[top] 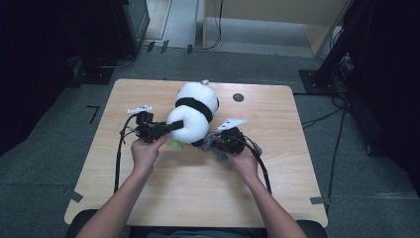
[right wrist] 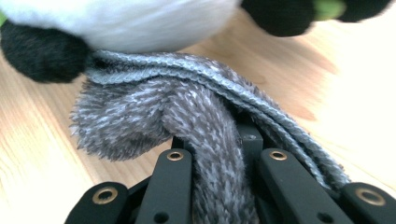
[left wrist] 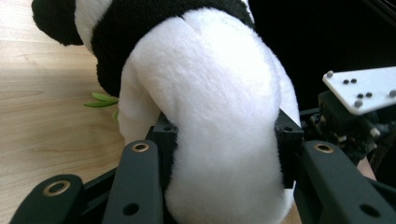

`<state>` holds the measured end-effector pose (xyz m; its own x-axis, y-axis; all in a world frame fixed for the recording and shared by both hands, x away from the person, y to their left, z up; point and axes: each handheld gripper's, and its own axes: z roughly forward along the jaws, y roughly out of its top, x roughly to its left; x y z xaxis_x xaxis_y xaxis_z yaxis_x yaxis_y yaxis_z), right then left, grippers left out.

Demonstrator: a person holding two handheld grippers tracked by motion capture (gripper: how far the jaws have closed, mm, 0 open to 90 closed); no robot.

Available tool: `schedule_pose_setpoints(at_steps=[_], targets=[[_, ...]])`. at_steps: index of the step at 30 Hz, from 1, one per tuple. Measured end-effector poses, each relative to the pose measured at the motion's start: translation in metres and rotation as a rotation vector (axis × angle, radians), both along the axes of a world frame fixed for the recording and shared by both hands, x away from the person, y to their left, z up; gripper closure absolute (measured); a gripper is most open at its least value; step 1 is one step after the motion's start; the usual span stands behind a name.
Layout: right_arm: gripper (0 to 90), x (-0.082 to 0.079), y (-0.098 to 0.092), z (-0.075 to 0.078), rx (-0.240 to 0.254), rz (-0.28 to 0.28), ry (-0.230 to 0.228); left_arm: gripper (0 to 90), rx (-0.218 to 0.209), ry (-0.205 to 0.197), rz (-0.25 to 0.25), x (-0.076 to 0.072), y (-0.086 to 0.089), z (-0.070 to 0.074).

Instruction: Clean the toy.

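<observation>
A plush panda (top: 194,111), white with black bands, lies on the wooden table (top: 163,193) near its middle. My left gripper (top: 171,127) reaches in from the left and is shut on the panda's white lower body (left wrist: 224,140), which bulges between the jaws. My right gripper (top: 214,141) sits just right of the panda, shut on a grey fuzzy knitted cloth (right wrist: 205,126). That cloth (top: 207,141) runs under the panda's white body (right wrist: 121,23), next to a black paw (right wrist: 42,51). Green plush leaves (left wrist: 100,99) lie on the table beside the panda.
A small dark round mark (top: 238,97) sits on the table behind the panda. Cables trail from both grippers over the table's front half. Dark equipment stands (top: 341,44) and cables surround the table on the grey floor.
</observation>
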<state>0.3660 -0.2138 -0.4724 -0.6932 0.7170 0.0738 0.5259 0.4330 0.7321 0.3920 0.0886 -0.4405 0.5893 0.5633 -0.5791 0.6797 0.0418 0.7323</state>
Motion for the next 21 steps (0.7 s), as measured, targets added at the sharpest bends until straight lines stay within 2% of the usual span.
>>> schedule_pose_setpoints(at_steps=[5, 9, 14, 18, 21], targets=[[80.7, 0.003, -0.010, 0.004, 0.021, -0.025, 0.001, 57.3, 0.010, -0.001, 0.012, 0.001, 0.006, 0.000], [80.7, 0.005, -0.019, 0.009, 0.052, -0.048, 0.002, 57.3, -0.006, -0.011, 0.012, 0.002, 0.010, 0.000], [80.2, 0.006, -0.031, 0.015, 0.087, -0.079, -0.005, 57.4, 0.043, -0.031, 0.010, 0.003, 0.010, -0.001], [80.1, 0.006, -0.036, 0.019, 0.094, -0.091, -0.013, 57.3, 0.040, -0.043, 0.003, 0.003, 0.010, -0.001], [80.1, 0.006, -0.041, 0.023, 0.099, -0.100, -0.021, 57.3, 0.062, -0.053, 0.015, 0.004, 0.014, 0.001]])
